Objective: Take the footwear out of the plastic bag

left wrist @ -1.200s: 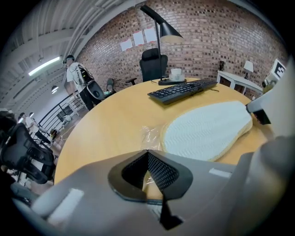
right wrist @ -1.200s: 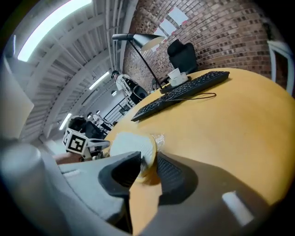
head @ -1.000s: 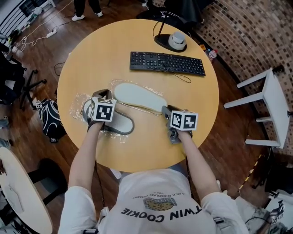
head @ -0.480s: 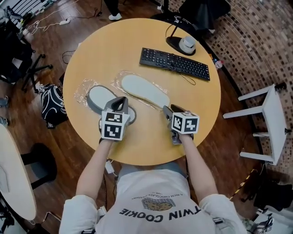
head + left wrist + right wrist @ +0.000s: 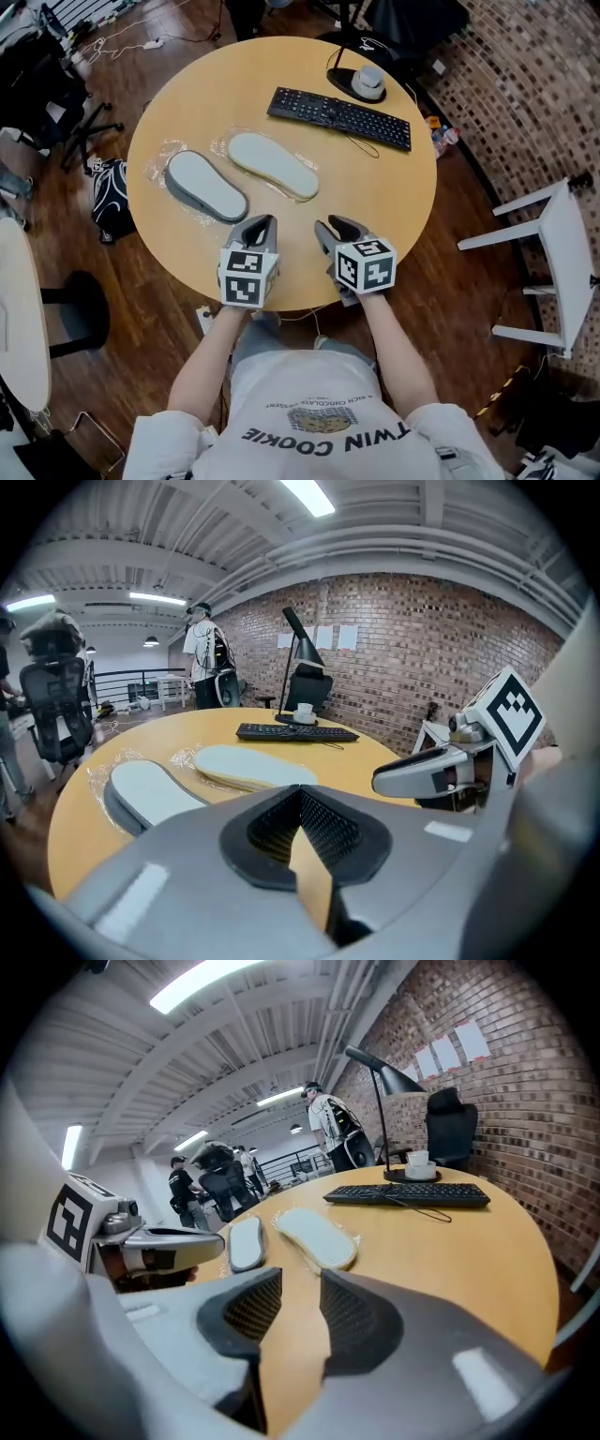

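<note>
Two slippers lie sole-up on the round wooden table (image 5: pixel 394 187): a grey one (image 5: pixel 204 185) and a cream one (image 5: pixel 273 164). Crinkled clear plastic (image 5: pixel 161 152) lies under and around them; I cannot tell if either is still inside it. My left gripper (image 5: pixel 263 225) hovers near the table's front edge, shut and empty, a little short of the grey slipper (image 5: pixel 150 791). My right gripper (image 5: pixel 328 227) sits beside it, its jaws apart and closing with nothing between them; in its own view (image 5: pixel 300 1283) the cream slipper (image 5: pixel 314 1234) lies ahead.
A black keyboard (image 5: pixel 339 116) and a desk lamp base (image 5: pixel 361 84) stand at the table's far side. A black bag (image 5: pixel 108 197) lies on the floor at left, and a white chair (image 5: pixel 553 244) stands at right. People stand in the background.
My left gripper has come off the grey slipper and drawn back to the near edge. The right gripper has also moved back a little. Both slippers stay put.
</note>
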A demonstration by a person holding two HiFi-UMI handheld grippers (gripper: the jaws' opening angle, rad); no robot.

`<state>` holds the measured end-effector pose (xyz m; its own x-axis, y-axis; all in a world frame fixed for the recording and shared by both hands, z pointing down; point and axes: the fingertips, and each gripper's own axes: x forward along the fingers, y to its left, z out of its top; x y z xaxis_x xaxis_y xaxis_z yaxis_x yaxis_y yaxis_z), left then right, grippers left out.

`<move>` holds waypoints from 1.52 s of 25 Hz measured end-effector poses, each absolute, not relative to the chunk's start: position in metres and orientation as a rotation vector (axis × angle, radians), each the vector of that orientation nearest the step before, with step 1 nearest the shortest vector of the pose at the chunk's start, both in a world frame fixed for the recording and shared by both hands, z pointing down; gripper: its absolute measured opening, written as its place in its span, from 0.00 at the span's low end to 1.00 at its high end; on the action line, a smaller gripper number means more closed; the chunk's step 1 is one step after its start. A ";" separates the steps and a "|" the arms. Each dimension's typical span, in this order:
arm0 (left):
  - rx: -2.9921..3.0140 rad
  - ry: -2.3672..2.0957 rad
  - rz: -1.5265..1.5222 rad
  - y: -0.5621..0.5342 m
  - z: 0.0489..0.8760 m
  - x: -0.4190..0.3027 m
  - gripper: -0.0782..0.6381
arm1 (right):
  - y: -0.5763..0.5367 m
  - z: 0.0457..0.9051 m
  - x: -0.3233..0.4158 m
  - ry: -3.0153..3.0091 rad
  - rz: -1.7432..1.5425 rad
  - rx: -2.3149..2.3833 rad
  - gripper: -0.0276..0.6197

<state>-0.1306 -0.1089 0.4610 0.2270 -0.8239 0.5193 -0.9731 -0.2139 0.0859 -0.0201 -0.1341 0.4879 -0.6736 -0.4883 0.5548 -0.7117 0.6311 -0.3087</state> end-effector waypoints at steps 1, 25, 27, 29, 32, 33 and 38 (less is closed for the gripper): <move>2.109 -1.668 0.513 -0.099 0.460 -0.115 0.11 | -0.124 0.484 -0.011 -2.454 0.713 0.932 0.24; 1.981 -1.821 0.516 0.114 0.446 0.086 0.11 | 0.110 0.450 0.116 -2.675 0.579 0.635 0.08; 1.983 -1.828 0.513 0.131 0.444 0.088 0.11 | 0.127 0.449 0.115 -2.678 0.568 0.636 0.07; 1.985 -1.842 0.503 0.149 0.442 0.088 0.11 | 0.146 0.449 0.115 -2.679 0.546 0.634 0.07; 1.986 -1.846 0.486 0.180 0.444 0.092 0.11 | 0.179 0.451 0.119 -2.666 0.532 0.645 0.07; 1.985 -1.844 0.475 0.192 0.444 0.094 0.11 | 0.191 0.452 0.121 -2.658 0.533 0.648 0.07; 1.980 -1.836 0.429 0.248 0.447 0.099 0.11 | 0.245 0.453 0.126 -2.631 0.524 0.663 0.06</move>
<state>0.0992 0.2480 0.4466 0.0879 -0.8703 0.4846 -0.9950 -0.0531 0.0850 0.1257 0.2454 0.4534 -0.8184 -0.3709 0.4390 -0.5108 0.8195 -0.2598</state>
